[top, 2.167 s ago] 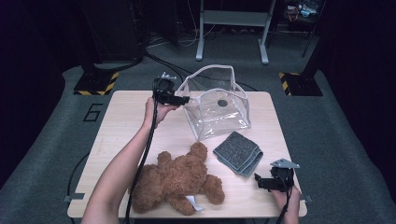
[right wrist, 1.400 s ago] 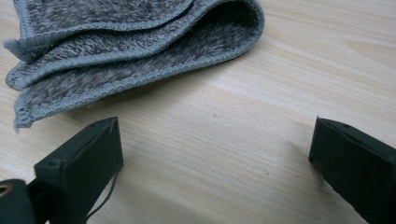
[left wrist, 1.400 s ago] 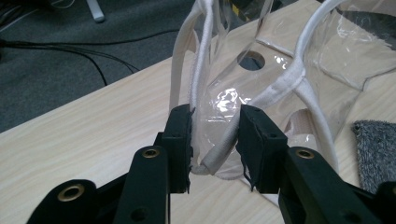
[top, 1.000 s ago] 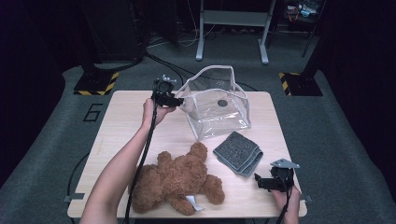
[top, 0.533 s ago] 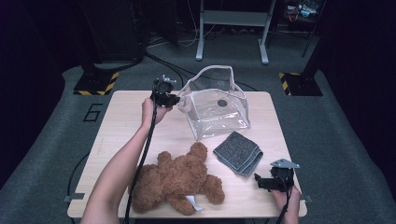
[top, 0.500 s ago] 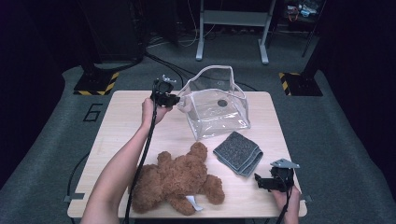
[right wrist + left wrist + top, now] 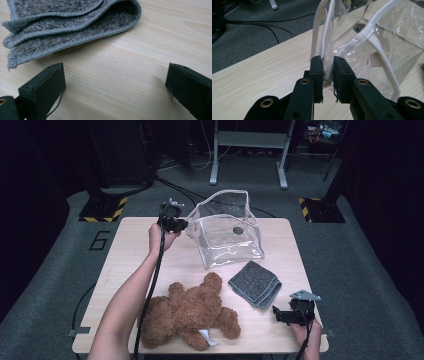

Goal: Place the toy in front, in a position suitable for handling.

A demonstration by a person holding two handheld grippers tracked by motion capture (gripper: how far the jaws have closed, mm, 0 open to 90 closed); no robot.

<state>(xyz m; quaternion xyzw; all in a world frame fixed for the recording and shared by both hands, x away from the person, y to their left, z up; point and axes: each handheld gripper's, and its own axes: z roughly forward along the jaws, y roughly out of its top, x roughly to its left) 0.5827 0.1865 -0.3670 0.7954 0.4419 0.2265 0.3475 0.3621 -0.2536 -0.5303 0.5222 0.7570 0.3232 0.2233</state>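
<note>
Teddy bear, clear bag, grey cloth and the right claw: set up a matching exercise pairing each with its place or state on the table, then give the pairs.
Things:
1. teddy bear
2. clear bag
3. grey cloth
4. right claw

Places or states:
A. open, jaws wide apart above bare wood, near the front right corner
B. folded, lying between the bag and the right claw
C. its white-trimmed edge pinched by the left claw
D. lying at the table's near edge, a white tag showing

Pairs: 1-D, 2-C, 3-B, 4-A
</note>
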